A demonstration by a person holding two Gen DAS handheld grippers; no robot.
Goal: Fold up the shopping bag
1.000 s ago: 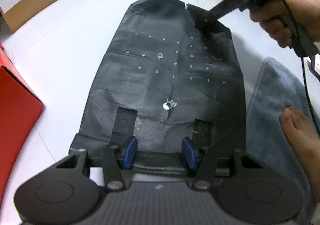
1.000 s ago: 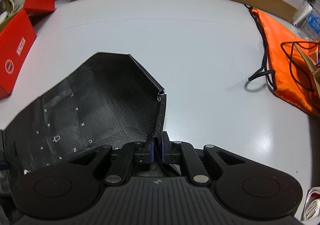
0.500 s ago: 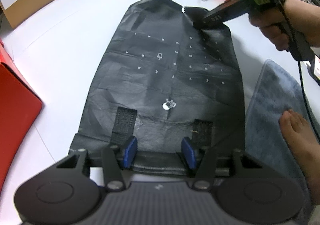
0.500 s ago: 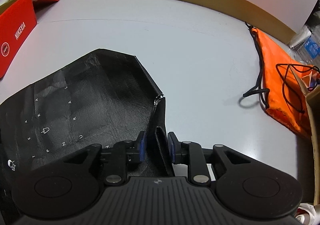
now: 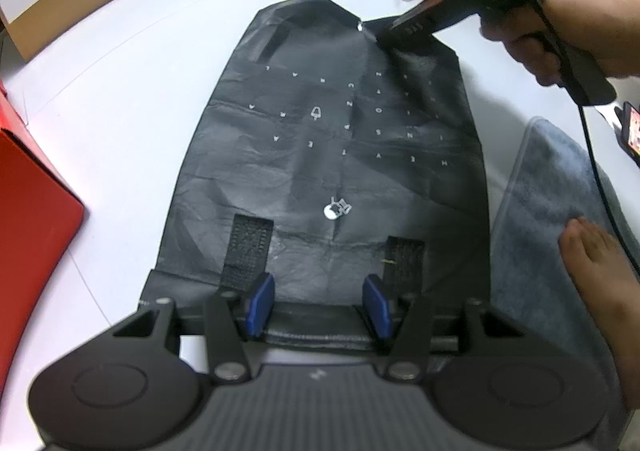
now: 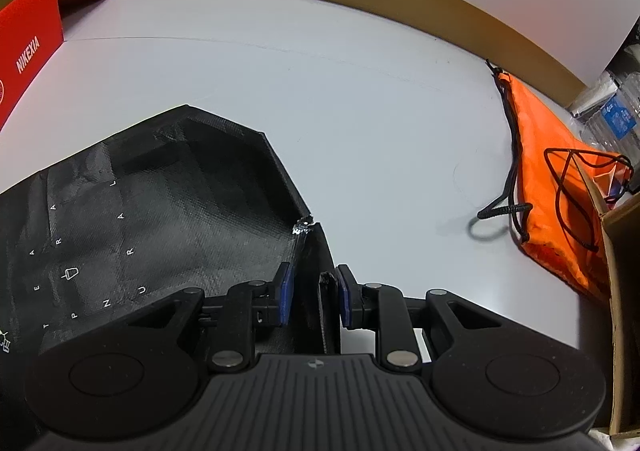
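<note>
Bag (image 5: 340, 155): black, I see it flat on the white table (image 5: 120, 91), handle end near.
Left gripper (image 5: 318, 305): my jaws apart over its near hem, gripping nothing.
Right gripper (image 6: 312, 297): my jaws apart, far-right corner fold standing between, unpinched.

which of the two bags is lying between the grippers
The black shopping bag, flat with white lettering, lies between the left gripper and right gripper. The orange drawstring bag lies off to the side, untouched.
</note>
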